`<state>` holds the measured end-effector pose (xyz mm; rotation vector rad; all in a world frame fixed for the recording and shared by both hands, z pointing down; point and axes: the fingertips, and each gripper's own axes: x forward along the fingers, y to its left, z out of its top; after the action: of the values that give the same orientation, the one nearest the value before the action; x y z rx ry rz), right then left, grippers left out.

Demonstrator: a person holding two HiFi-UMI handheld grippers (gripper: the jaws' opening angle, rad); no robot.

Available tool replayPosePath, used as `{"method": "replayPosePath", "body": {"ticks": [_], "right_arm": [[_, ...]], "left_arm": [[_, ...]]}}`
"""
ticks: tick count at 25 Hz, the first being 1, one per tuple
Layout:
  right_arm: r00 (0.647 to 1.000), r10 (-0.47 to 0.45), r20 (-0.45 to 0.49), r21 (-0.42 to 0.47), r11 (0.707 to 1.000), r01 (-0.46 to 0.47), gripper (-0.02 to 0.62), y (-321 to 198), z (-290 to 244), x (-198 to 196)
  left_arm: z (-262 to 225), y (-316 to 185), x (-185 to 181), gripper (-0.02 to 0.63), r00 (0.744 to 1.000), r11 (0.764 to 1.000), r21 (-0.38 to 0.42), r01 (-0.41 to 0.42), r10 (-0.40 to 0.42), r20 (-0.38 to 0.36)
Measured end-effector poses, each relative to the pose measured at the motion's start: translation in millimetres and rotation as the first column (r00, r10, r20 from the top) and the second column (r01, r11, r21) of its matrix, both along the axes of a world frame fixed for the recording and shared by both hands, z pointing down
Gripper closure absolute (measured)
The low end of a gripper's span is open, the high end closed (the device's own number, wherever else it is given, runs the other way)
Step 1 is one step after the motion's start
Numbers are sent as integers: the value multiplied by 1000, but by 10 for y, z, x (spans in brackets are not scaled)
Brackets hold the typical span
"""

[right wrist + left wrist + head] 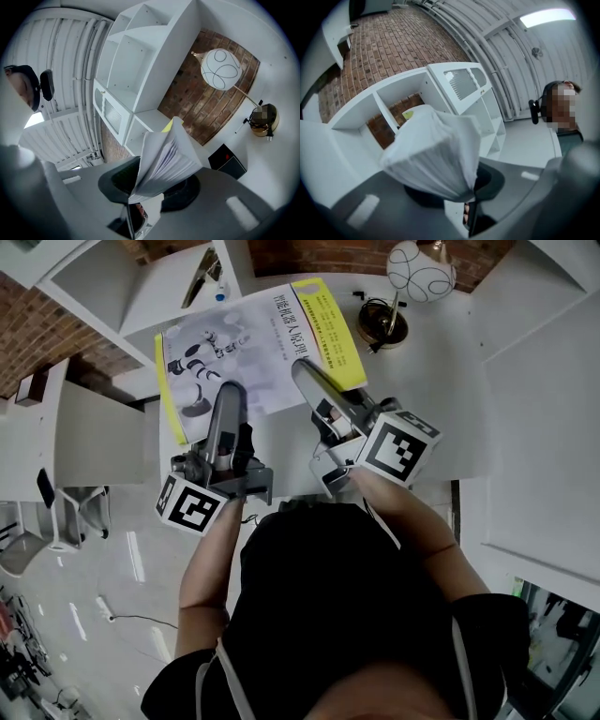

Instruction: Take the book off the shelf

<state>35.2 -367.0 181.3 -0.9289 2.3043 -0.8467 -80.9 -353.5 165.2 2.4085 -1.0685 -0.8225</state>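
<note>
The book [253, 343] is in the upper middle of the head view. It has a white cover with a robot picture on it, and yellow strips at its left and right sides. Both tongs hold it by the edge nearest the person.

The left tongs [228, 404] are clenched on the lower left part of the book. In the left gripper view the white pages [433, 154] sit pinched between the two gray jaws and fan out above them.

The right tongs [309, 379] are clenched on the lower right part of the book. In the right gripper view the pages [166, 159] stick up from between the jaws, and a bit of yellow cover shows at the top.

The book is out of the white shelf [141, 287], which is at the upper left of the head view. I cannot tell if the book touches the white bench [431, 371] under it.

A round white lamp [421, 270] is at the top right, near a round brown base [382, 322]. A red brick wall [37, 324] shows at the far left.
</note>
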Motion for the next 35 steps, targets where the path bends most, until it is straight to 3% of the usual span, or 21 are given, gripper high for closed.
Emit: {"method": "replayPosePath", "body": {"ticks": [2,5,8,14,35], "right_arm": [[1000,6,2,22,1000,-6,476,6,-84,117],[998,39,43,119,992,-44,476,-98,-390,308],[998,35,50,133,990,-41,476,-34,-397,328],[999,9,31,136,991,-13,474,-9,-69,28],[997,-67,-30,71,995,69,469,-25,24,-60]], "left_arm": [[-126,4,109,497,1000,1000,14,-13,12,11],[-447,-134,310,499,997,992,114,-58,53,47],[-447,-72,338,499,997,989,132,-61,54,55],[-113,-30,39,498,998,991,126,-43,37,52],[5,-24,-35,495,1000,999,44,-4,3,29]]}}
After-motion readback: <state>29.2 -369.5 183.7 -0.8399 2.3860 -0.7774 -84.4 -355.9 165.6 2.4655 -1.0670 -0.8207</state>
